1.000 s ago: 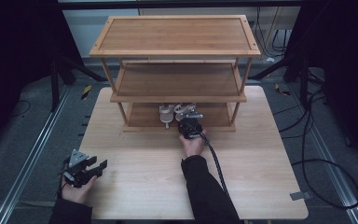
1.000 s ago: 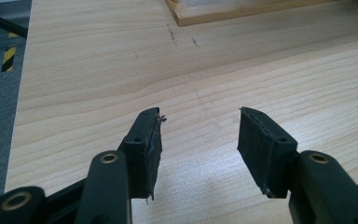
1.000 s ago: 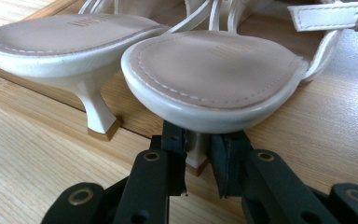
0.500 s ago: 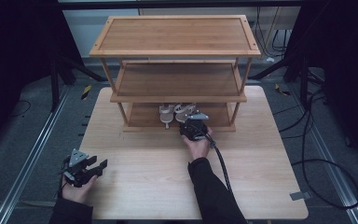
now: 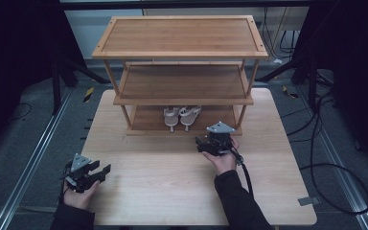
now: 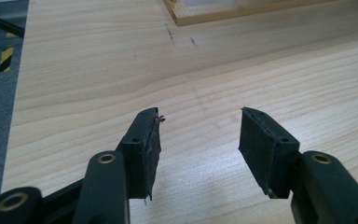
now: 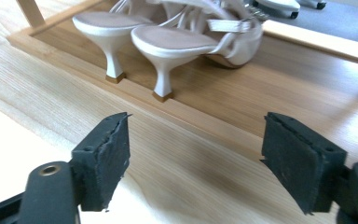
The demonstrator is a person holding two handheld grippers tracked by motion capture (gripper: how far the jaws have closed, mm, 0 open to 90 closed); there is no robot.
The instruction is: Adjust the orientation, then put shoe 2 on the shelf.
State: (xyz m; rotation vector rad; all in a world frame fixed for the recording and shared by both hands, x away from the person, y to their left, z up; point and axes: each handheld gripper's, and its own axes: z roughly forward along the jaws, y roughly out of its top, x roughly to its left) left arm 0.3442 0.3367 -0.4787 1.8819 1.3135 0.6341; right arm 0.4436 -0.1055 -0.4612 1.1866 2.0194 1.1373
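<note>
Pair of white high-heeled sandals (image 5: pixel 182 116) on wooden rack's bottom shelf (image 5: pixel 146 120), heels toward right gripper (image 5: pixel 202 144): jaws just opened wide, empty, nearer. Left gripper (image 5: pixel 101 171) part-open, empty, far off.

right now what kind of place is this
Likely a recording lab, not a home: a wooden shoe rack on a bare table, loose cables and metal floor rails.

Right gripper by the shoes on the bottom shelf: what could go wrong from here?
1. The right gripper, jaws just opened and empty, sits close to the pair of heeled shoes; a swing could tip them.
2. The shoes stand near the bottom shelf's front lip; a nudge might drop a heel off it.
</note>
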